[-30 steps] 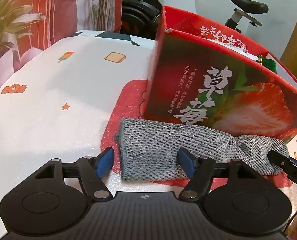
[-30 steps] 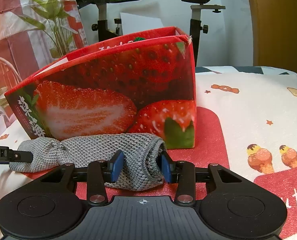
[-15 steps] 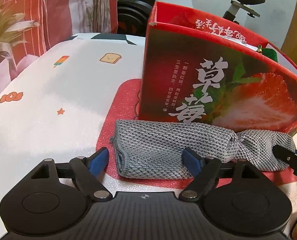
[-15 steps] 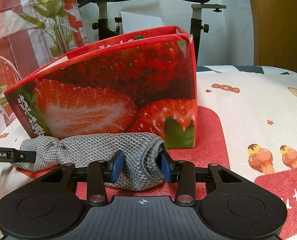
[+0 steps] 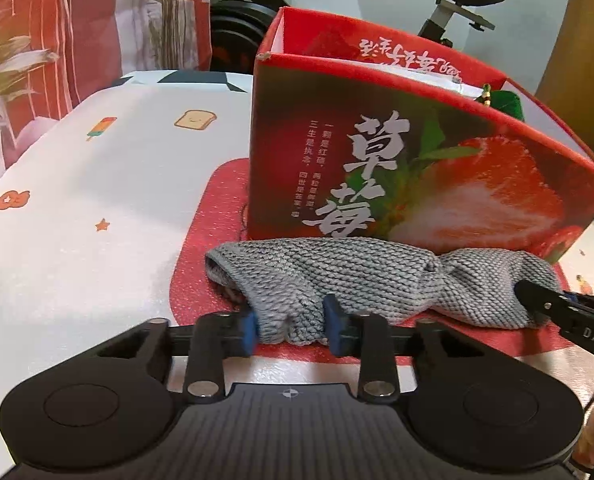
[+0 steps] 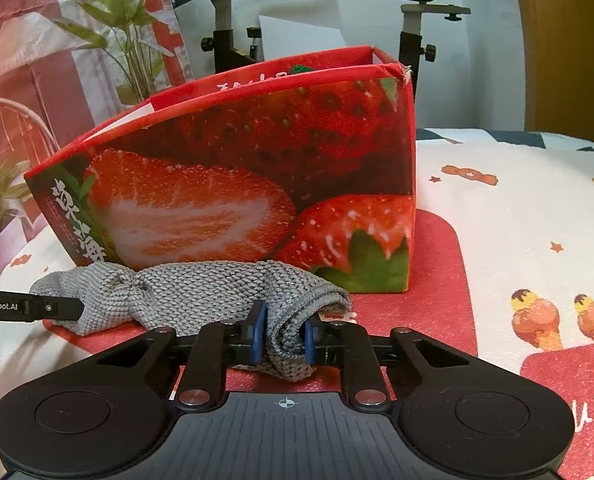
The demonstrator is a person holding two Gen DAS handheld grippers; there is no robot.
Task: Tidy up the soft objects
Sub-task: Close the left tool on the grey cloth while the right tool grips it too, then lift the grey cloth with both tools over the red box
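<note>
Cloth lies at the strawberry box's six o'clock, unboxed; left claw and right claw closing, pinching its ends

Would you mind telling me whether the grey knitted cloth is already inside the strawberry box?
No, the grey knitted cloth lies on the red mat in front of the strawberry box, outside it.

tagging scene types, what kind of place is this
Probably a room in a home: an exercise bike stands behind a table with a cartoon-print cloth, beside a potted plant.
</note>
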